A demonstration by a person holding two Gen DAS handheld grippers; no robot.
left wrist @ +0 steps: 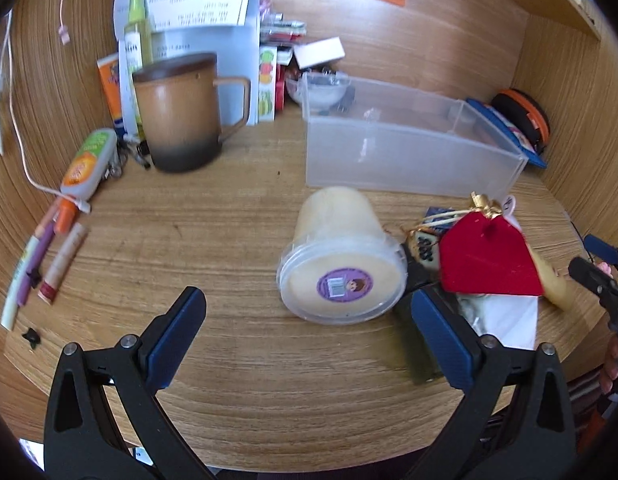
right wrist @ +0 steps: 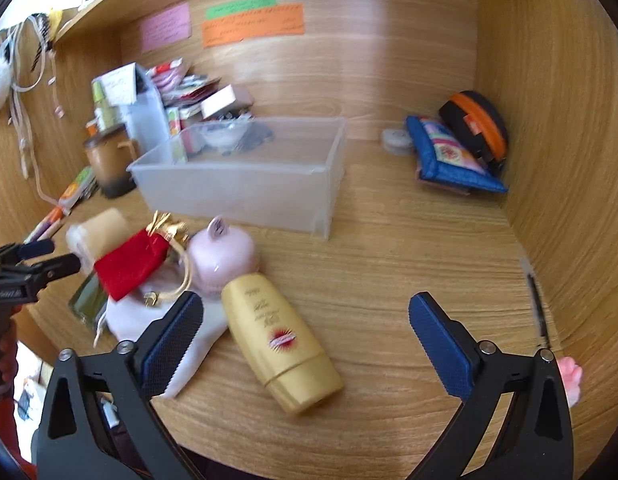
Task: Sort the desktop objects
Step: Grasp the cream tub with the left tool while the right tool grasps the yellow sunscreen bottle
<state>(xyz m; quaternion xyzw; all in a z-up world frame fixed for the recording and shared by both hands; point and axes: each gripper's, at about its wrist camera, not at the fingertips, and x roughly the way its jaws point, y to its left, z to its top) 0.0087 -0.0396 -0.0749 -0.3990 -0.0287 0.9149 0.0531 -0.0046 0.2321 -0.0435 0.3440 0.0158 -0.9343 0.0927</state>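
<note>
We had sorted nothing yet: the bin (right wrist: 245, 184) sat empty, the tub (left wrist: 341, 264) and bottle (right wrist: 281, 340) lay loose, both grippers (left wrist: 309, 336) (right wrist: 305, 336) gaped wide, holding nothing

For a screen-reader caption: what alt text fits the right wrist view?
An open right gripper hovers over a yellow bottle lying on a wooden desk. Behind sit a red pouch, a pink jar and a clear bin.

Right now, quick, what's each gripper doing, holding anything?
Left gripper: open wide, holding nothing, above the desk near the round tub.
Right gripper: open wide, holding nothing; the yellow bottle lies on the desk between its fingers, ungripped.
</note>
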